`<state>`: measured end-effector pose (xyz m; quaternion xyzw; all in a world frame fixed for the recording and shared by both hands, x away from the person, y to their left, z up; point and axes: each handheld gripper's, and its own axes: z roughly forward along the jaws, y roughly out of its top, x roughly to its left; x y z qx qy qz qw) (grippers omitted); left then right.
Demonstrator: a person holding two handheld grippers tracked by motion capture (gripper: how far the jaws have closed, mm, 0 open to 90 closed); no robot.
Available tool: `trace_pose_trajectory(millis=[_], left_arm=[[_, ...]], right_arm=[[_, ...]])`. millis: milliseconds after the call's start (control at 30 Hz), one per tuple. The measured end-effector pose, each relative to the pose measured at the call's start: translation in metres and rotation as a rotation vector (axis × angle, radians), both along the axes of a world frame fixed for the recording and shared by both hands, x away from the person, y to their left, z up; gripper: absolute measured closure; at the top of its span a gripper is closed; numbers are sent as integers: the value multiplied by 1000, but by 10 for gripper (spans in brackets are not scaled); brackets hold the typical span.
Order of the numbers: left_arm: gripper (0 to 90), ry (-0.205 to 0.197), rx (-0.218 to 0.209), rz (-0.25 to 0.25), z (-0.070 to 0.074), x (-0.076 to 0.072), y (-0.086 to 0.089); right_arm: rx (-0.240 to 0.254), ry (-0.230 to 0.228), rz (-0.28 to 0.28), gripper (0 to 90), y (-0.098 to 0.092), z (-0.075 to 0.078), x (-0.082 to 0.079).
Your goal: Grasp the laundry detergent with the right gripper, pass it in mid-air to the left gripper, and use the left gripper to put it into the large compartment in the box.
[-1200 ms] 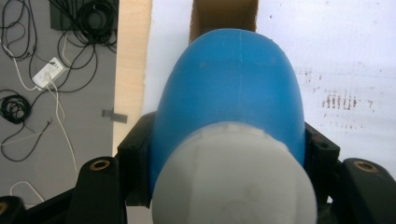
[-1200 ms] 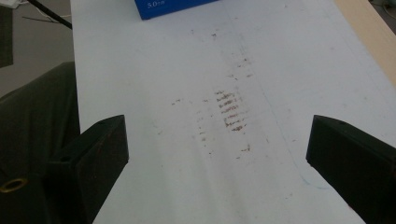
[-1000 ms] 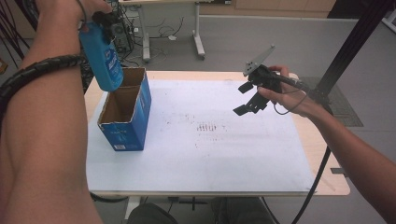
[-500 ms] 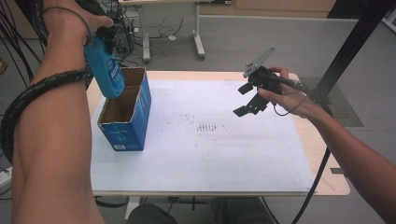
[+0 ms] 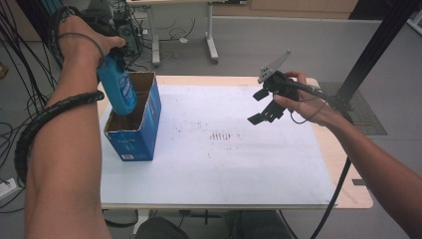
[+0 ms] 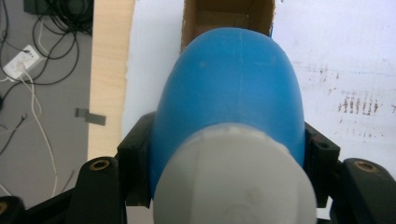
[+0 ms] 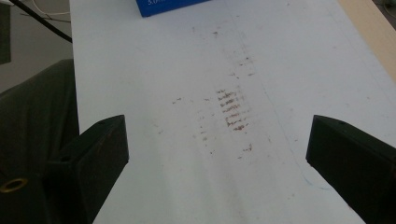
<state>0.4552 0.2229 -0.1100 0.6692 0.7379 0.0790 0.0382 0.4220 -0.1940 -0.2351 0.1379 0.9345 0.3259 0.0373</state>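
The blue bottle (image 5: 118, 89) is clamped between the jaws of the left hand-held gripper (image 6: 229, 154), grey cap toward the camera. It is held tilted, its lower end inside the top of the open blue cardboard box (image 5: 133, 134) at the left side of the counter (image 5: 343, 174). The right hand-held gripper (image 5: 263, 107) is held above the white sheet (image 5: 224, 164), jaws wide, with nothing between them.

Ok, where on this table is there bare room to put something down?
Most of the white mat is bare: everything between the blue box and the mat's right edge, apart from faint brown marks. It is crowded at the far left, where the left gripper holds the blue bottle over the box.
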Motion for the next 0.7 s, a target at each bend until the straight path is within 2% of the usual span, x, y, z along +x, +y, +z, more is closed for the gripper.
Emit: trace_pose_trajectory(millis=[700], left_arm=[[368,4,17,-4,-64,2,1]], right_arm=[[-15,8,4,59,4,-4,1]])
